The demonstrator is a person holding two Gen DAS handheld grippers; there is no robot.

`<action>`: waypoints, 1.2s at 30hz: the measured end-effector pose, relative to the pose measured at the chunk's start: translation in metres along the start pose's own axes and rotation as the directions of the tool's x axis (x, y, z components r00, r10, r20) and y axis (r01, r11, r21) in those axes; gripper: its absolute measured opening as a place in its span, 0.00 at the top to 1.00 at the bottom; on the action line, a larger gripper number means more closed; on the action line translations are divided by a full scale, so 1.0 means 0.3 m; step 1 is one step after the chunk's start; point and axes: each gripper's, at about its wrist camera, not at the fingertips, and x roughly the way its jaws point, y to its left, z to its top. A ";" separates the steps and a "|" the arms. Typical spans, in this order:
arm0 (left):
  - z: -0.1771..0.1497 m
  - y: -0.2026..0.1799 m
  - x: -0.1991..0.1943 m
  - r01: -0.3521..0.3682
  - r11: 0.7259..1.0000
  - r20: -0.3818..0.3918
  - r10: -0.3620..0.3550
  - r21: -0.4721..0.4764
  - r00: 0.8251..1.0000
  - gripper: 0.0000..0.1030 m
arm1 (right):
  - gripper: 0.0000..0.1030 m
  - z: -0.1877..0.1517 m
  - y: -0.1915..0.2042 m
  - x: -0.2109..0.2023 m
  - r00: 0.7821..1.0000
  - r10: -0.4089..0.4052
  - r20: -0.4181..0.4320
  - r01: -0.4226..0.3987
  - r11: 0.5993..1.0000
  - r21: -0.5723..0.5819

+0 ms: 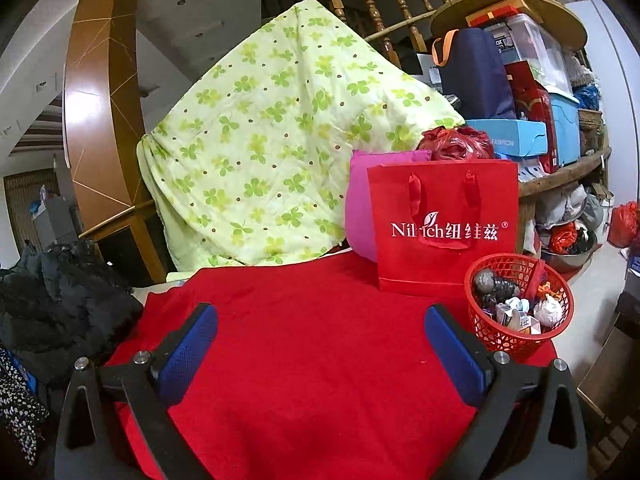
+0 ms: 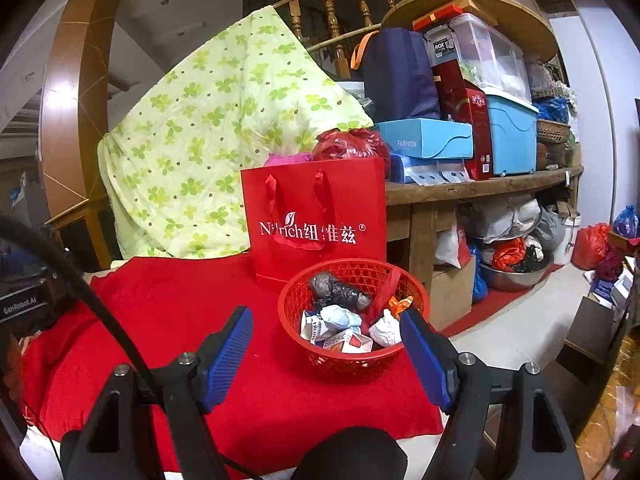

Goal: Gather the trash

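A round red mesh basket [image 2: 352,360] stands on the red cloth [image 2: 168,312], filled with several pieces of trash: a grey crumpled bag [image 2: 336,290], white paper wads [image 2: 384,330] and small cartons [image 2: 352,342]. In the left wrist view the same basket [image 1: 516,340] sits to the right. My left gripper [image 1: 320,316] hovers open over bare red cloth [image 1: 312,320], nothing between its blue pads. My right gripper [image 2: 326,316] is open just in front of the basket, its right fingertip [image 2: 416,328] close to the rim, nothing held.
A red paper gift bag [image 2: 316,220] stands upright behind the basket, with a pink cushion [image 1: 360,208] and a green clover quilt [image 1: 272,136] behind it. A cluttered wooden shelf [image 2: 480,188] holds boxes at right. Dark clothes [image 1: 60,292] lie at left.
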 end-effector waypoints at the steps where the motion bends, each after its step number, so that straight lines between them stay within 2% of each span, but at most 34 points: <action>1: 0.001 0.001 -0.003 -0.004 1.000 -0.002 0.004 -0.001 1.000 0.00 | 0.23 0.001 0.002 -0.001 1.000 0.002 -0.003 -0.002 1.000 -0.004; 14: 0.001 0.016 -0.057 -0.013 1.000 0.005 0.013 -0.011 1.000 0.00 | 0.23 0.017 0.049 -0.031 1.000 0.020 -0.011 -0.020 1.000 -0.022; 21: -0.009 0.025 -0.066 0.017 1.000 -0.013 -0.017 -0.020 1.000 0.00 | 0.23 0.021 0.061 -0.034 1.000 0.018 -0.024 -0.018 1.000 -0.012; 26: -0.018 0.024 -0.072 -0.006 1.000 -0.007 0.006 -0.007 1.000 0.00 | 0.23 0.027 0.067 -0.037 0.999 0.021 -0.029 -0.021 1.000 0.000; 36: -0.024 0.026 -0.087 0.021 1.000 -0.008 -0.021 0.000 1.000 0.00 | 0.22 0.033 0.073 -0.047 0.999 0.002 -0.038 -0.002 1.000 0.002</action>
